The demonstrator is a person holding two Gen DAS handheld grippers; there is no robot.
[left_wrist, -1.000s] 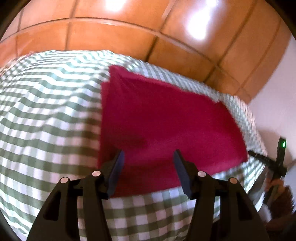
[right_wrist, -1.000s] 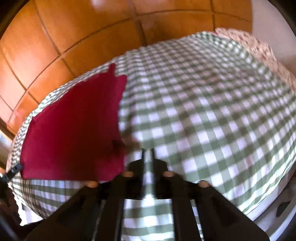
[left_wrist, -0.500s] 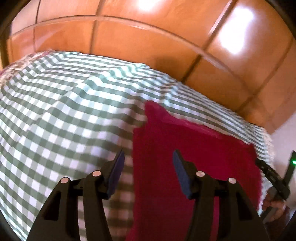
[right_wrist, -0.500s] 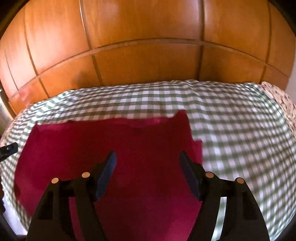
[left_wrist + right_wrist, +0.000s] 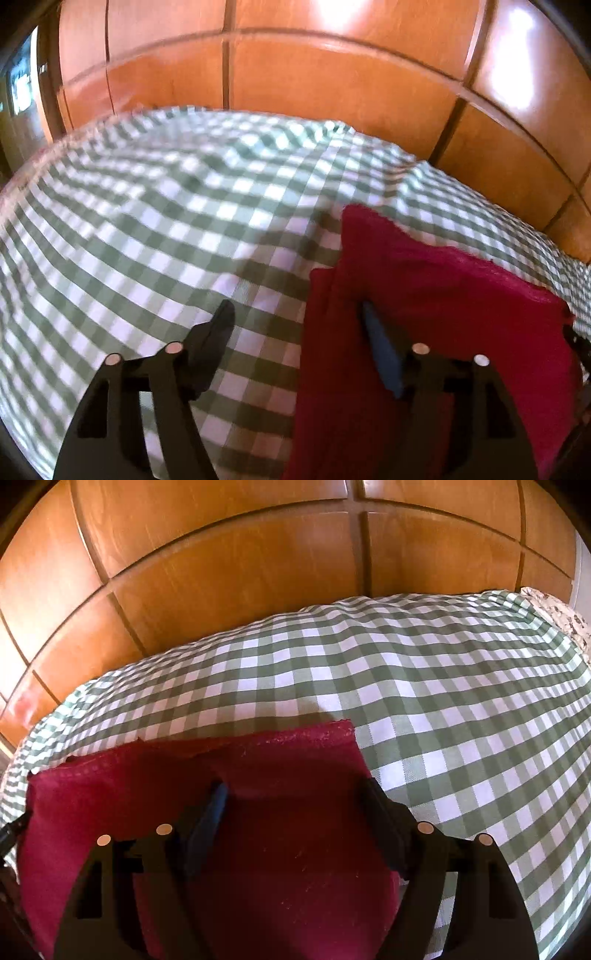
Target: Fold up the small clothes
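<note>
Nearest to you, your left gripper (image 5: 295, 325) has its jaws spread, having just been opening, with nothing pinched: one finger hangs over the green-and-white checked bedcover (image 5: 155, 236), the other over the left edge of the flat crimson cloth (image 5: 443, 295), so that edge runs up between the fingers. Your right gripper (image 5: 295, 801) is spread too, its jaws having just widened; both fingers hover above the crimson cloth (image 5: 277, 867) without clamping it, and the right finger sits close to the cloth's right edge. The cloth lies flat on the bed at the near side, its far hem roughly straight with a slightly raised, ragged stretch toward the left in the right wrist view. Past that hem the checked bedcover (image 5: 424, 672) is open and unobstructed, mildly rumpled, out to its far edge. Behind it stands the orange-brown panelled wooden wardrobe front (image 5: 240, 572), and at the far right corner a flowered fabric (image 5: 554, 609) shows.
</note>
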